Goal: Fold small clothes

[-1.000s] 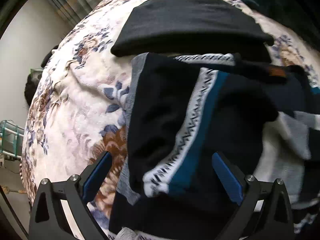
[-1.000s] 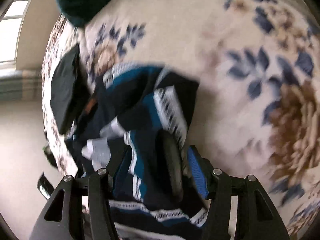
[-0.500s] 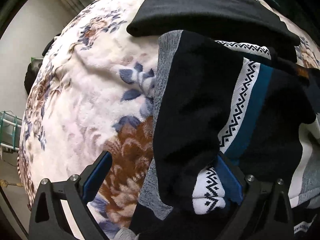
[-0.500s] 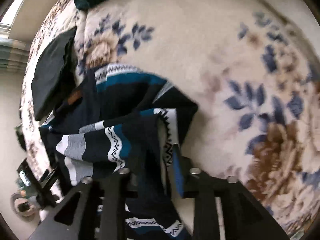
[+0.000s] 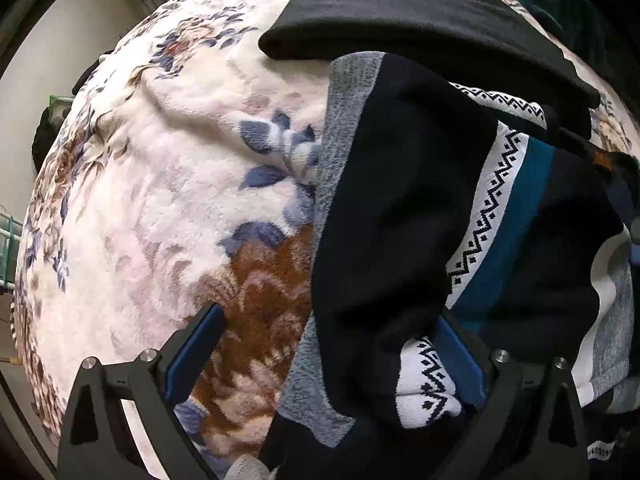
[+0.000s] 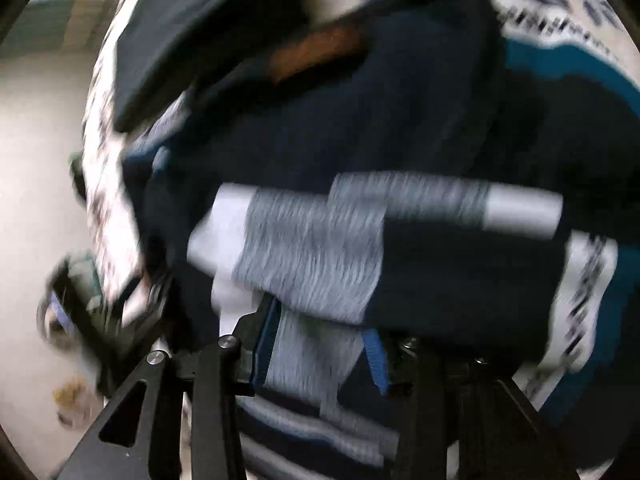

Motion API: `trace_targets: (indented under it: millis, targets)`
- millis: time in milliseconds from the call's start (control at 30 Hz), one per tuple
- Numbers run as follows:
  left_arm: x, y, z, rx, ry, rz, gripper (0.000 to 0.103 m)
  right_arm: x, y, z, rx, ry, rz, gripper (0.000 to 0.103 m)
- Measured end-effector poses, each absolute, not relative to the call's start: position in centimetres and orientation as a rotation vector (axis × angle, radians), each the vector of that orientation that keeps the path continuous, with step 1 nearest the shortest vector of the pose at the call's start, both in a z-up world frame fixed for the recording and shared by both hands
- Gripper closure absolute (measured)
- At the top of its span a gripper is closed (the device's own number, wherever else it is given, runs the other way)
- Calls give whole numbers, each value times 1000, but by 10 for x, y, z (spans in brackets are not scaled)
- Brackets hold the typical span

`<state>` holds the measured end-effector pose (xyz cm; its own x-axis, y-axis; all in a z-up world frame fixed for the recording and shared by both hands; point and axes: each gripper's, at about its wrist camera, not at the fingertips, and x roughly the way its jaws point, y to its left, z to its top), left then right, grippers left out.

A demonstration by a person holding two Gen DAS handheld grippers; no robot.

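Sweater on the flowery blanket

The left gripper is wide open beside the striped sweater; the right gripper pinches its gray edge.

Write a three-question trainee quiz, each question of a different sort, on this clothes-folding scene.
1. True or false: the left gripper is wide open, with the patterned sweater draped over only one of its fingers.
2. Multiple choice: the folded black garment lies A) beyond the sweater, B) under the left gripper, C) on the floor.
3. Fill in: the right gripper is closed on the sweater's ____ band.

Key: 1 true; 2 A; 3 grey.
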<state>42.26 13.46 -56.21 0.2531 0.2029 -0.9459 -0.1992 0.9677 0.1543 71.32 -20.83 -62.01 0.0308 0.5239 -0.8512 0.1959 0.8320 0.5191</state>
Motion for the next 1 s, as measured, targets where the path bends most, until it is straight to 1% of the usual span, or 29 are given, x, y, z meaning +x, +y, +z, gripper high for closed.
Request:
trace_targets:
  millis: [67, 167, 300, 333, 367, 433, 467, 533, 600, 633, 667, 700, 733, 767, 800, 833, 867, 1000]
  targets:
    - [421, 137, -561, -9, 1286, 279, 0, 722, -225, -612, 655, 1471, 209, 62]
    - [414, 141, -546, -56, 1295, 309, 0, 726, -231, -604, 644, 1472, 183, 62]
    - [387, 154, -513, -226, 1259, 327, 0, 699, -243, -565, 632, 1448, 137, 61]
    - [380, 161, -509, -284, 1255, 342, 2, 684, -250, -552, 653, 1425, 120, 60]
    - [374, 170, -508, -358, 1262, 355, 2, 664, -256, -544, 695, 1414, 94, 58]
    - [367, 188, -519, -554, 1289, 357, 2, 629, -273, -542, 765, 1433, 55, 58]
    - [367, 195, -527, -635, 1297, 354, 8, 613, -278, -548, 811, 1442, 36, 58]
    - [369, 203, -542, -757, 1294, 362, 10, 590, -282, -565, 860, 1463, -23, 58]
    - [379, 204, -554, -791, 1289, 362, 20, 578, -283, -586, 920, 1468, -86, 58]
    - [383, 202, -557, -785, 1288, 359, 35, 575, -283, -593, 945, 1462, -109, 58]
    - [391, 198, -559, -738, 1294, 358, 54, 572, -284, -601, 980, 1446, -135, 58]
    - [398, 194, -558, -674, 1295, 365, 65, 570, -283, -606, 1020, 1419, -152, 58]
    - [402, 191, -557, -621, 1294, 368, 84, 569, -283, -610, 1038, 1396, -167, 58]
    - [406, 187, -556, -550, 1295, 368, 91, 569, -284, -610, 1048, 1373, -184, 59]
    - [408, 185, -555, -500, 1288, 366, 93, 568, -284, -608, 1053, 1330, -202, 61]
    - [409, 185, -555, -477, 1284, 361, 94, 568, -284, -606, 1047, 1312, -221, 80]
    - [410, 187, -555, -449, 1278, 360, 95, 568, -283, -605, 1045, 1302, -234, 94]
    - [416, 205, -549, -377, 1249, 378, 98, 567, -273, -583, 1016, 1261, -204, 96]
